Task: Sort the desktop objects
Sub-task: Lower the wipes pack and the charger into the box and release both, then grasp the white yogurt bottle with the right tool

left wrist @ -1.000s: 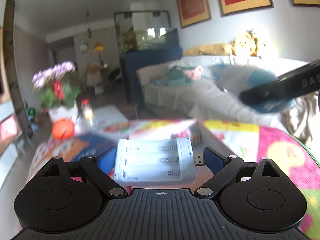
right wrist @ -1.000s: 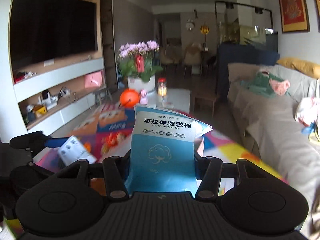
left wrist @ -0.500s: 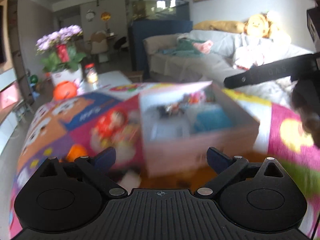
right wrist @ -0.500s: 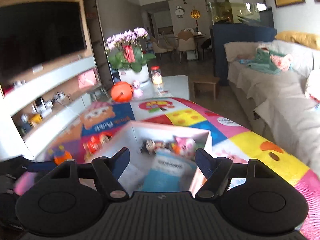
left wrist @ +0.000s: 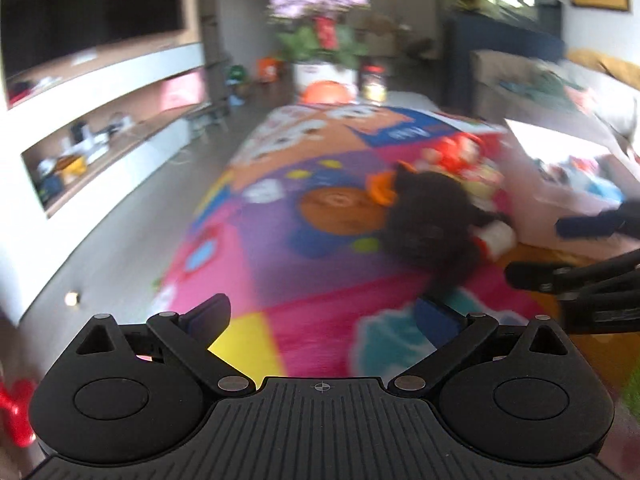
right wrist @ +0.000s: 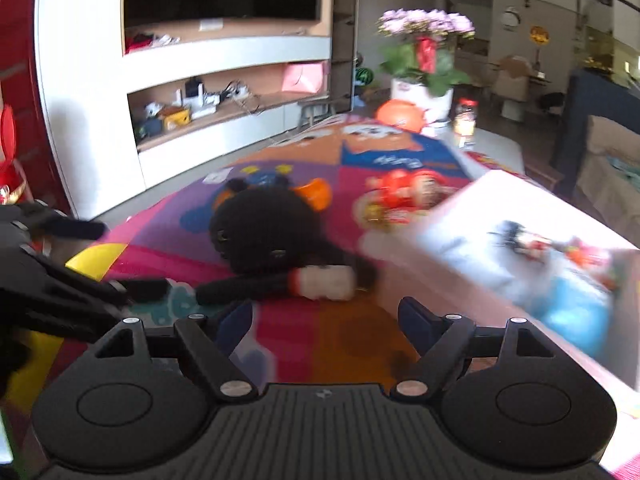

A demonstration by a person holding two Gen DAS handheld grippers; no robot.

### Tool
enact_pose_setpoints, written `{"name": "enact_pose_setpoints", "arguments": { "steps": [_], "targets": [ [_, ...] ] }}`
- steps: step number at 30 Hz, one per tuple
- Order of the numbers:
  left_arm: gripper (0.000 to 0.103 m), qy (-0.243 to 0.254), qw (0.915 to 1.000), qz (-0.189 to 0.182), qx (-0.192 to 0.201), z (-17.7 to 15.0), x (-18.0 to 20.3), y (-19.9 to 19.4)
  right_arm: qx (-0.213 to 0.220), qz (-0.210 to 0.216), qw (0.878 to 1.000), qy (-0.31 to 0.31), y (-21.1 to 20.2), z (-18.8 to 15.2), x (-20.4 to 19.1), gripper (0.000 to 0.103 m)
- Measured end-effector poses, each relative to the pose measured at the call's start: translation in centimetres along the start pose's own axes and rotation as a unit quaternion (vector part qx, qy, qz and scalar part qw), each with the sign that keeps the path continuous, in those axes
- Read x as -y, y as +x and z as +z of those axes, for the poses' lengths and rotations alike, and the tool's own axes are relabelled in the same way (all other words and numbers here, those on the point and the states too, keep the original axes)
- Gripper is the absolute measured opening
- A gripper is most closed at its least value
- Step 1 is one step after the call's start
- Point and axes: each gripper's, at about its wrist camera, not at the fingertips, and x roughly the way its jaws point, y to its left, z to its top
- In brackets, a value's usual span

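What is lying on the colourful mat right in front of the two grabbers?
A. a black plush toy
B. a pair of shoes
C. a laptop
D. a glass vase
A: a black plush toy lies on the colourful mat, just beside the open box, ahead of both open grabbers.

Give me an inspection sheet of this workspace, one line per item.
Surface: colourful cartoon-print play mat, blurred.
Job's things: black plush cat toy lying on the mat; open white cardboard box beside it, blue packet and small toys inside.
Clutter: small orange toy behind the cat.
Grippers: left gripper open, nothing between its jaws; right gripper just been opening, empty.
Cables: nothing seen on the mat.
Surroundings: pink potted flowers, orange ball, white wall shelf.
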Motion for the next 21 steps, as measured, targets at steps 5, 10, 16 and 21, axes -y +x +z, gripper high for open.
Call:
{"name": "enact_pose_setpoints", "arguments": {
  "steps": [5,10,16,21],
  "targets": [
    [0.102,-0.024,0.9996,-0.005,0.014,-0.2,-2.2,-1.1,-0.014,-0.068,0.998,-0.008,4.7,0.7,-2.5,0.057],
    [0.102,-0.010,0.9989,-0.046,0.008,-0.6,-1.2,-0.6,-0.023,-0.036,0.999,0.030,4.7,0.9,-0.8,0.045],
    [0.102,0.036,0.9943,-0.100,-0.009,-1.0,2.6,0.7,-0.033,0.019,0.996,0.080,-0.6,-0.5,1.7,0.045],
    [0.102,0.065,0.9904,-0.120,-0.020,-0.9,5.7,2.7,-0.060,0.042,0.978,0.195,-4.7,-3.6,6.5,0.045]
  ]
}}
